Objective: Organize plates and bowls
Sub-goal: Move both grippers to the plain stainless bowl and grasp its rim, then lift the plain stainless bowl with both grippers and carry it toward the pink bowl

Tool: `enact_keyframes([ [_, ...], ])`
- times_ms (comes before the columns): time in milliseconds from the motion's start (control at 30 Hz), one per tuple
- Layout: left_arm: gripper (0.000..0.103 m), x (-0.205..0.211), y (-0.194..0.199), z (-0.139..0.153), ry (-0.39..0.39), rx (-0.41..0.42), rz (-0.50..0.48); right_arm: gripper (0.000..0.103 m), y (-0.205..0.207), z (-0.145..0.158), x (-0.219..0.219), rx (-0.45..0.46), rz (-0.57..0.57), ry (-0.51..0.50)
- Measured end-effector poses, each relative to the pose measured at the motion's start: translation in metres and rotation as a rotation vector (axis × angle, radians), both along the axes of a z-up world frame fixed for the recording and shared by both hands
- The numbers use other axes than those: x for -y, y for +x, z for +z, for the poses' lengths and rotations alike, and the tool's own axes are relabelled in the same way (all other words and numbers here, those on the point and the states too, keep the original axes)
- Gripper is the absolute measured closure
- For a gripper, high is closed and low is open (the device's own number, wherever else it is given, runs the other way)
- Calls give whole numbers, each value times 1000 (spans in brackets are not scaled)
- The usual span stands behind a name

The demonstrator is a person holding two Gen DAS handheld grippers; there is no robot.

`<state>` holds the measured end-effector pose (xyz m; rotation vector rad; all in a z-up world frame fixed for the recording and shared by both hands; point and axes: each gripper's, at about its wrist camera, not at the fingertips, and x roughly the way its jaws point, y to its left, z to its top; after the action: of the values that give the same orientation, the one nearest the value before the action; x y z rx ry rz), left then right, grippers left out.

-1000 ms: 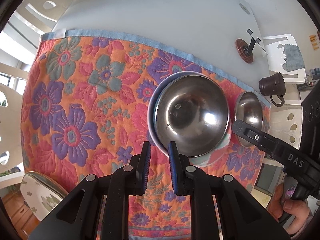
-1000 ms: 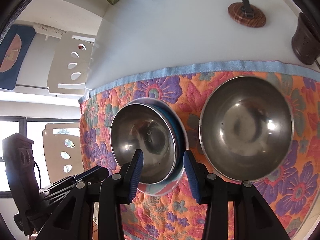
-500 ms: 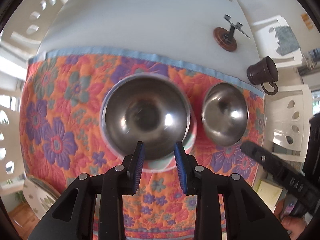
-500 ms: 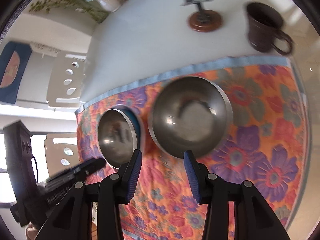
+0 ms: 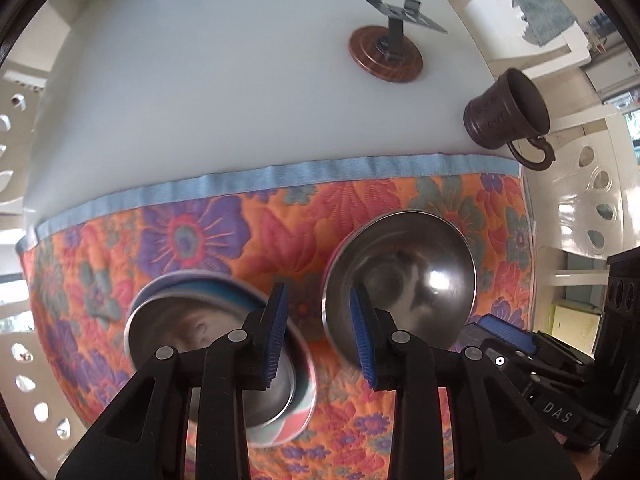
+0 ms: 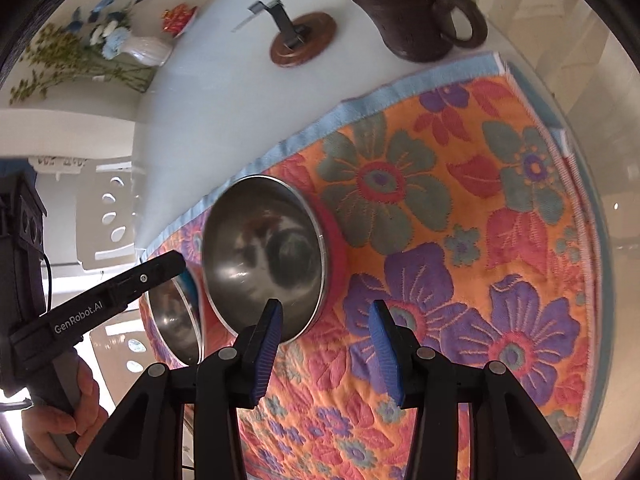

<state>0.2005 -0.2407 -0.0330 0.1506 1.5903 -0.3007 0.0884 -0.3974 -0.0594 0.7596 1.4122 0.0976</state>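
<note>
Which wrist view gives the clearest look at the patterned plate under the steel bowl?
The left wrist view. The plate shows its blue rim and patterned edge around the steel bowl sitting on it. In the right wrist view only a blue sliver of the plate shows, behind the left gripper's finger.

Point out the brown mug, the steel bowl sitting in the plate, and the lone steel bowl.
Brown mug (image 6: 408, 16), right wrist view, on its outer wall.
Steel bowl in the plate (image 5: 180, 332), left wrist view, on its inside.
Lone steel bowl (image 6: 264, 256), right wrist view, on its inside.
</note>
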Motion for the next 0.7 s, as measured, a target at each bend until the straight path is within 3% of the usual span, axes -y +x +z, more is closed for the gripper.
enact_keyframes([
  [433, 74, 23, 16, -52, 22, -63, -42, 60, 33, -46, -18, -68, 21, 28],
  [700, 75, 41, 18, -80, 22, -71, -69, 60, 38, -55, -24, -77, 22, 26],
])
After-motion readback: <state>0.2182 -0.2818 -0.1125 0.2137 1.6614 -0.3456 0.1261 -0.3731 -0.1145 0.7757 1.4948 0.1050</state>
